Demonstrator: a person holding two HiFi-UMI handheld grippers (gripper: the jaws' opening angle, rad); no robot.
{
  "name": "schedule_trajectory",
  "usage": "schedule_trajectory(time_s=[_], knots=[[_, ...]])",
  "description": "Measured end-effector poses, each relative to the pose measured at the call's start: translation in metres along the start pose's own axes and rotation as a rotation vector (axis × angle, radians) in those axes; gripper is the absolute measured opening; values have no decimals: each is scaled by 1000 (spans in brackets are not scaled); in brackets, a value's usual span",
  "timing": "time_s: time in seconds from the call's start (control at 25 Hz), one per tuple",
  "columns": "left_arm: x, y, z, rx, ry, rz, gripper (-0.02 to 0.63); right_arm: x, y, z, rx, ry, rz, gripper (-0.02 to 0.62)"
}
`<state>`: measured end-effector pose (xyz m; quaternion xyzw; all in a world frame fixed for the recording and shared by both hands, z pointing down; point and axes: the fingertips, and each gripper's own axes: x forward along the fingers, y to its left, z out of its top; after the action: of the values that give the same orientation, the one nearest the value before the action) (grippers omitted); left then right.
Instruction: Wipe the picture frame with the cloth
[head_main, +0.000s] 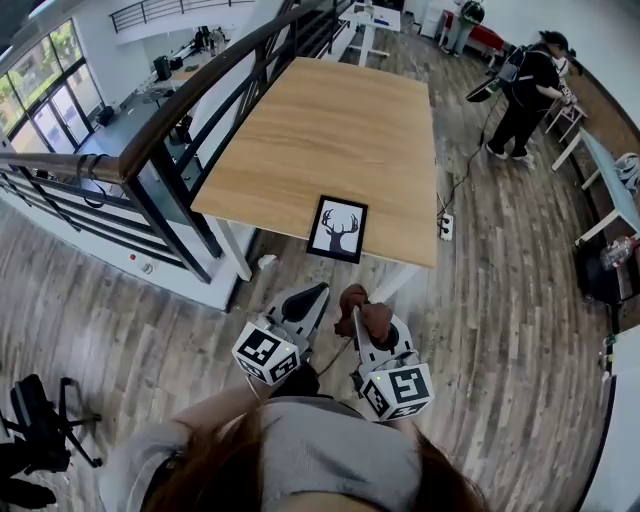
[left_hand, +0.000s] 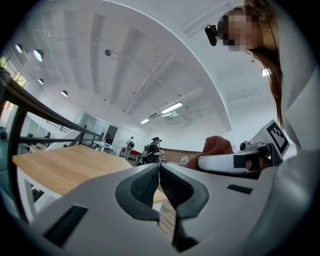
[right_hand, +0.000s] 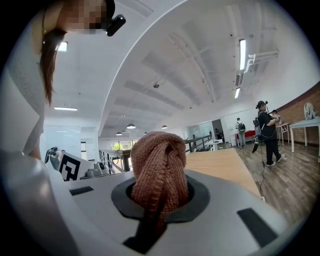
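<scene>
A black picture frame (head_main: 337, 229) with a deer-head print lies flat at the near edge of the wooden table (head_main: 320, 130). My right gripper (head_main: 362, 318) is shut on a bunched reddish-brown cloth (head_main: 366, 314) (right_hand: 159, 172) and hangs short of the table, just below the frame. My left gripper (head_main: 312, 296) (left_hand: 159, 181) is beside it to the left, shut, with nothing between its pads. From the left gripper view the cloth (left_hand: 217, 145) shows at the right, above the right gripper's body. Both grippers point level toward the table.
A dark stair railing (head_main: 190, 100) runs along the table's left side. A power strip and cable (head_main: 446, 226) lie on the floor by the table's right corner. A person in black (head_main: 525, 95) stands at the far right. A black chair (head_main: 40, 425) sits at lower left.
</scene>
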<state>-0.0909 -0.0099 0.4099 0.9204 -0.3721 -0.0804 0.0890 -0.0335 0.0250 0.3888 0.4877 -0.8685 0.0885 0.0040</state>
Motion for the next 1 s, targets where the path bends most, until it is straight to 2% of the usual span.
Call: schedule_trajectory(time_s=[0.28,0.52,0.8,1.0], knots=[[-42,-39,-12,-11,-1,-5,8,-43,33,-8,7,-23,14,46],[-43,-67,-21,25,25,-56,8,-62,39,-10,-22,-24,-22,46],[-58,-72,-12,98,19,-19,8,-69,46,-3,-18,-63,-38,46],[-63,-74,-13,108,9,-12,8,-78,48,9,-15,-128,-46,46]])
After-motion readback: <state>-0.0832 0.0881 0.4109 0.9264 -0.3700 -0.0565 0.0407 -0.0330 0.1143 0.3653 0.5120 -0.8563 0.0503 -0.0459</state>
